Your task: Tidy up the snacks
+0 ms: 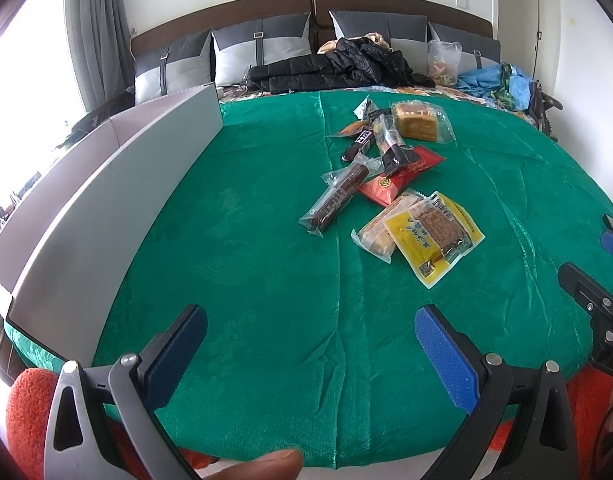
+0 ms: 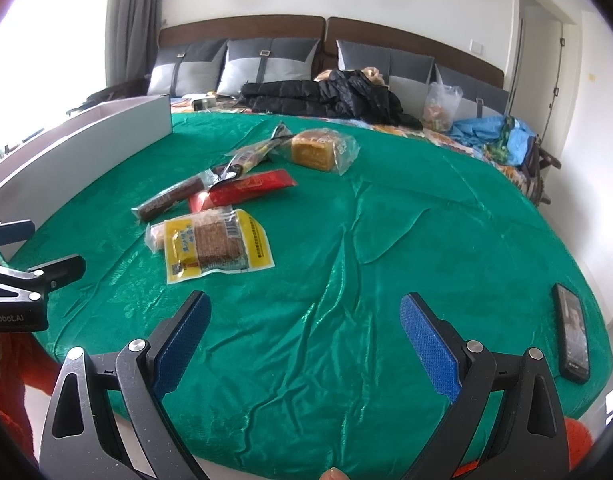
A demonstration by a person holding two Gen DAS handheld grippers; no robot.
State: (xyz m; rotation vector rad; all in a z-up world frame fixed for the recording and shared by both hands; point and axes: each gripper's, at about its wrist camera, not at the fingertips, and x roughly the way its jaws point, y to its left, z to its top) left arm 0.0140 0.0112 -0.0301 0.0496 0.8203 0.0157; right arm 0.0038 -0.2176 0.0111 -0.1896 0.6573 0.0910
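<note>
Both grippers (image 1: 310,340) (image 2: 302,332) agape, seemingly empty

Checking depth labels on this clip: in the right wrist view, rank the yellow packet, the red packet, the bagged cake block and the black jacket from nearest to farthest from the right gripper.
From the right gripper:
1. Yellow packet, left of centre on the green cloth.
2. Red packet, behind the yellow one.
3. Bagged cake block, farther back, near centre.
4. Black jacket, against the pillows.

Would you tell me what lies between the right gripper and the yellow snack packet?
Only bare green cloth lies between the open right gripper and the yellow snack packet, as the right wrist view shows.
</note>
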